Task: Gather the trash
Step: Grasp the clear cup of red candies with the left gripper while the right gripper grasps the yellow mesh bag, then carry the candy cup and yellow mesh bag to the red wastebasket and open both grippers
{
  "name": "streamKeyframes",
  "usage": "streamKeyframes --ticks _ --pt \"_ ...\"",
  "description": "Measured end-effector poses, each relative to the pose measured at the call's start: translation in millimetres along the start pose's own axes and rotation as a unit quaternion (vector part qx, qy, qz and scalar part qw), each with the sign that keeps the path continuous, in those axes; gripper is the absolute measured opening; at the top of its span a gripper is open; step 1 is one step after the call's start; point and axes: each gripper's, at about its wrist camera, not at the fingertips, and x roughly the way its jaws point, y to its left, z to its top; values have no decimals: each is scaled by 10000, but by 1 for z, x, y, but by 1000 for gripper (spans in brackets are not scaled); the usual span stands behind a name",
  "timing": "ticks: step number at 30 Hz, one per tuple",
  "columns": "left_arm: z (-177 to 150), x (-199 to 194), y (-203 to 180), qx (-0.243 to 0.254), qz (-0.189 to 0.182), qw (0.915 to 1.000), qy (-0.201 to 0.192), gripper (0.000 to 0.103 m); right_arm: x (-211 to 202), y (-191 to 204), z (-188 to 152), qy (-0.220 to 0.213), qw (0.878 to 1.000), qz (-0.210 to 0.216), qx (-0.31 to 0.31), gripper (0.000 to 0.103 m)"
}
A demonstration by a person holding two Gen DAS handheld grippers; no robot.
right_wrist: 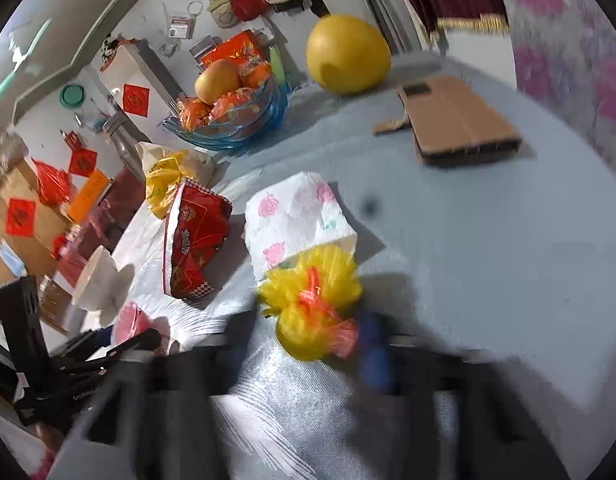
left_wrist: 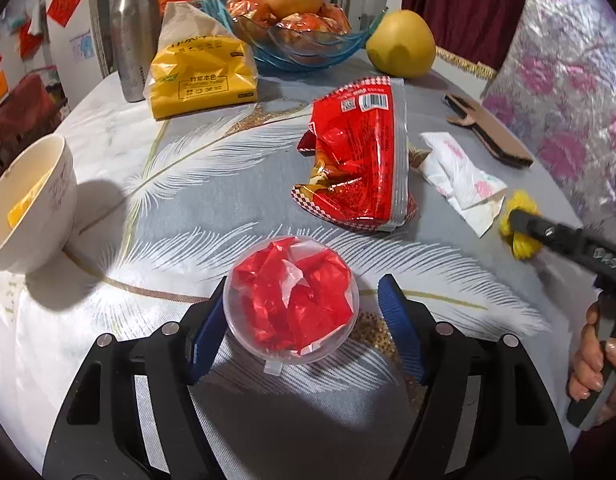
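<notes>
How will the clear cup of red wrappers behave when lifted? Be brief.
Probably light: the clear plastic cup holds only crumpled red wrappers. Its thin wall may flex if squeezed. No lid shows, so tipping could spill them.

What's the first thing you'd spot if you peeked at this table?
Probably the clear round tub stuffed with shiny red wrappers, sitting right between the left gripper fingers. Behind it lies a crumpled red snack bag in the middle of the table. At the right edge, the right gripper is at a bright yellow wad.
</notes>
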Motion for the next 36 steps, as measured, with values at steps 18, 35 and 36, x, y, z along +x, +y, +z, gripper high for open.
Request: streamKeyframes --ticks 18,35,36 --pt "0 -21 5 -9 45 9987 -517 55 -38 9 -36 -383 9991 -97 161 32" --pt "-49 -74 -12 70 -572 9948 -843 55 -134 37 -104 -871 9962 -38 75 32" --pt "-52 -79 -13 81 -604 9944 -864 55 -140 38 -108 -914 9958 -37 48 32"
